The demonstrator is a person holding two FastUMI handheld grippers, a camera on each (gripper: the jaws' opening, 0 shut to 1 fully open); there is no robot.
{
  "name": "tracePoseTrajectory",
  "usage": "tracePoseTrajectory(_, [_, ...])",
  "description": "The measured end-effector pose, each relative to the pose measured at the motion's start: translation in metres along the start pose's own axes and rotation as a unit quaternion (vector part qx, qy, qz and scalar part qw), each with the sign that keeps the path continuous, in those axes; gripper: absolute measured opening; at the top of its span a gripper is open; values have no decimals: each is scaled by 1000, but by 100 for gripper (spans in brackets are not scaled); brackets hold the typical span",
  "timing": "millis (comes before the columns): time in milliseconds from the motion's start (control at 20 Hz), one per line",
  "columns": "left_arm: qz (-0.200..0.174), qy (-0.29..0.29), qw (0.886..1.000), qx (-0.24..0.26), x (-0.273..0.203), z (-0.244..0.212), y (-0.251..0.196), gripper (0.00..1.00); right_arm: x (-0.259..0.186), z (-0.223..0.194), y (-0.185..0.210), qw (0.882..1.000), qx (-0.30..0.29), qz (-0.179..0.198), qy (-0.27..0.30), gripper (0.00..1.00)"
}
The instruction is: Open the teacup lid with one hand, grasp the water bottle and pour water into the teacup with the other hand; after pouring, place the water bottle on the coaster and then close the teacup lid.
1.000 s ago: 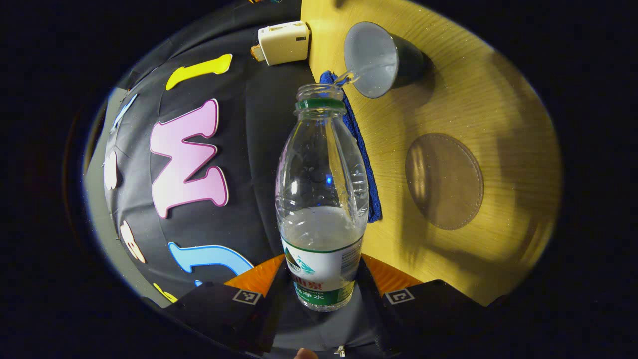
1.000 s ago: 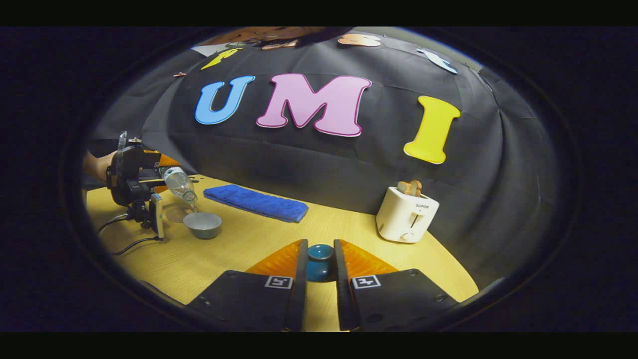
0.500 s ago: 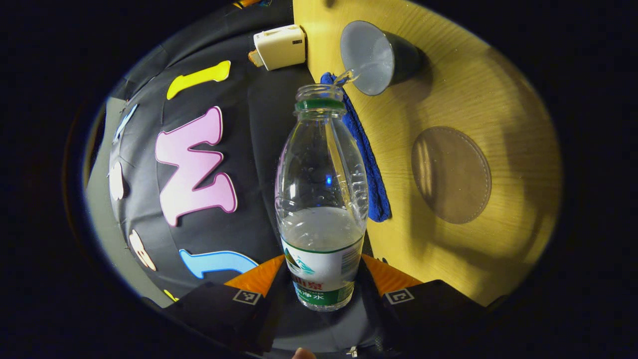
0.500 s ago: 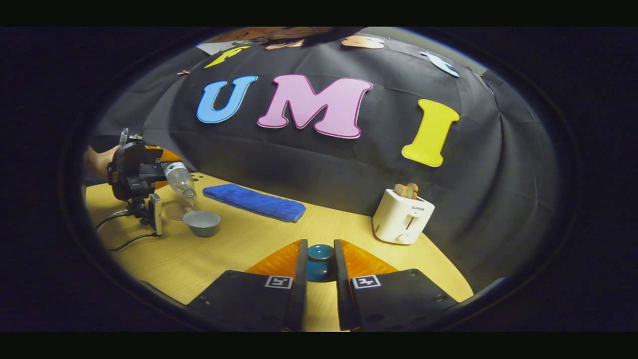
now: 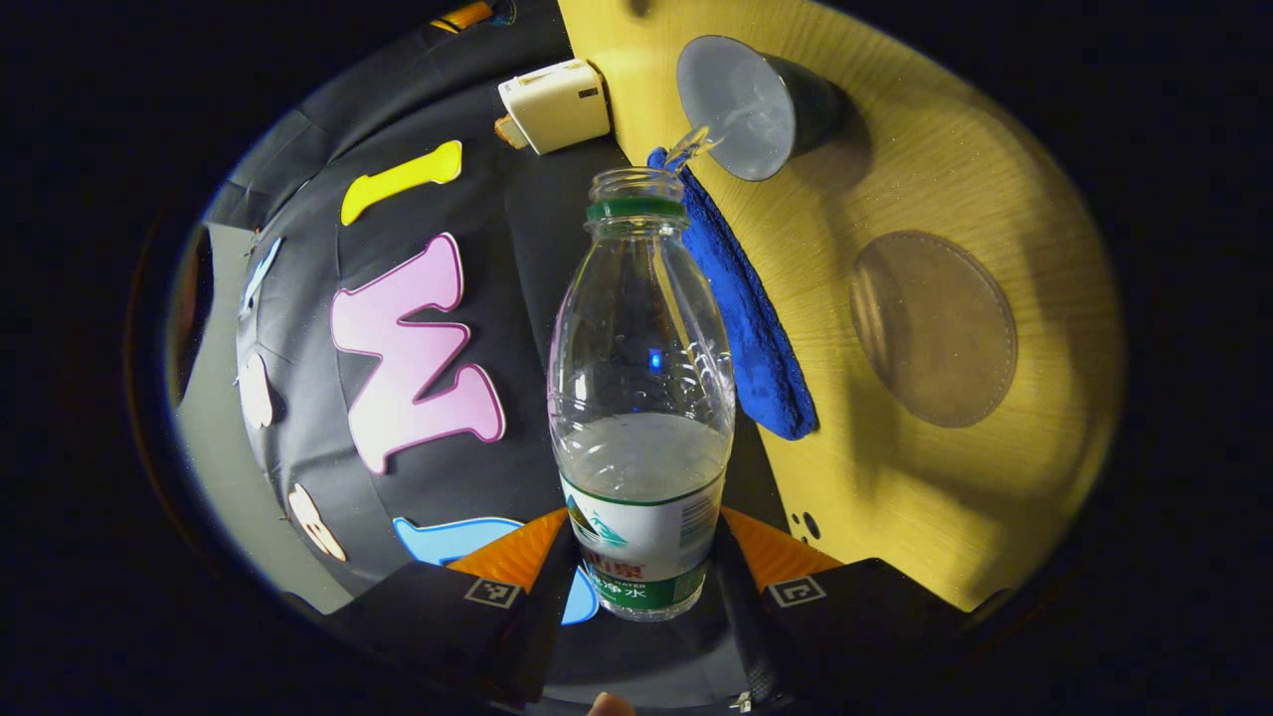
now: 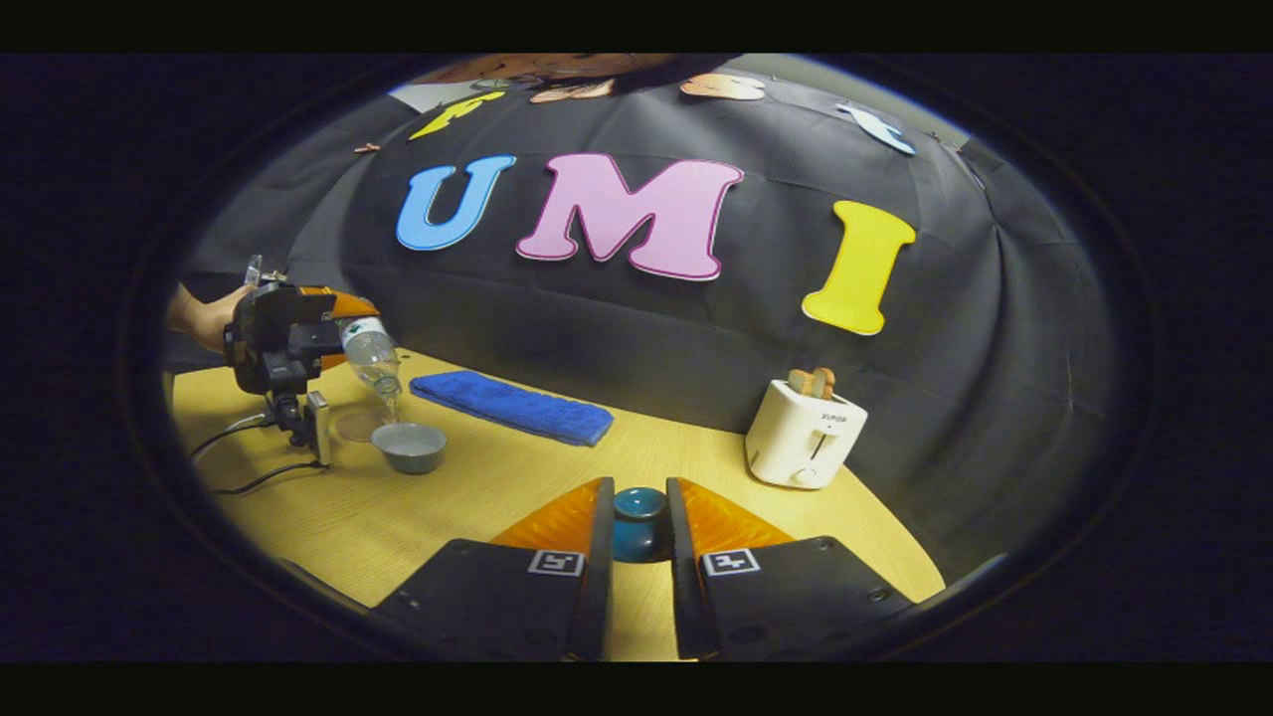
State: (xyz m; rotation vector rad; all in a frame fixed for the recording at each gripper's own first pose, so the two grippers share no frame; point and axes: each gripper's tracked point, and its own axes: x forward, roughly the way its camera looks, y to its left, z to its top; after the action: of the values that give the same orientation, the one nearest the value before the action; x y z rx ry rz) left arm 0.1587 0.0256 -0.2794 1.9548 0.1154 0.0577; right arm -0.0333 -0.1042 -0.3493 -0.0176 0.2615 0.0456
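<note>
- Left gripper (image 5: pixel 636 557): fingers clamped on water bottle (image 5: pixel 641 398), mouth tilted over teacup (image 5: pixel 741 104) ahead; stream apparently thin.
- Right gripper (image 6: pixel 636 542): closed around teacup lid (image 6: pixel 637 522).
- Risk: over-tilting spills onto table (image 5: pixel 955 497); coaster (image 5: pixel 935 328) lies beside.

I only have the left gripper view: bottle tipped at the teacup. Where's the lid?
Observer: Right gripper holds the teal teacup lid between its fingers, over the table's near side.
Operator: Toaster loaded?
Observer: Yes, toast sticks out of the white toaster.
Operator: Anything beside the left gripper?
Observer: A hand holds the left gripper; black cables trail on the table below it.
</note>
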Motion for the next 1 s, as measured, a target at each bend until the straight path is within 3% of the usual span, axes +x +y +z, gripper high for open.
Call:
tracePoseTrajectory(350, [51, -16, 998, 24, 4, 4, 13, 75, -2, -1, -5, 1000, 13, -2, -2, 24])
tracePoseTrajectory(400, [59, -21, 998, 30, 3, 4, 14, 75, -3, -1, -5, 1000, 15, -2, -3, 34])
tracePoseTrajectory(450, [68, -27, 997, 37, 3, 7, 15, 75, -3, -1, -6, 1000, 18, -2, -3, 29])
tracePoseTrajectory(550, [91, -39, 994, 51, 5, 9, 17, 75, -4, -2, -7, 1000, 21, -4, -4, 34])
tracePoseTrajectory(600, [101, -44, 992, 57, 5, 7, 19, 75, -5, -3, -8, 1000, 20, -4, -3, 24])
tracePoseTrajectory(750, [135, -66, 986, 74, 4, 13, 21, 75, -6, 0, -11, 1000, 23, -8, -8, 24])
tracePoseTrajectory(800, [145, -74, 984, 78, 2, 13, 21, 75, -6, 0, -12, 1000, 25, -8, -9, 34])
tracePoseTrajectory(900, [157, -85, 980, 84, 2, 13, 19, 75, -7, 1, -13, 1000, 27, -10, -11, 29])
tracePoseTrajectory(1000, [172, -91, 976, 94, 3, 15, 23, 75, -7, 2, -14, 999, 28, -11, -12, 34])
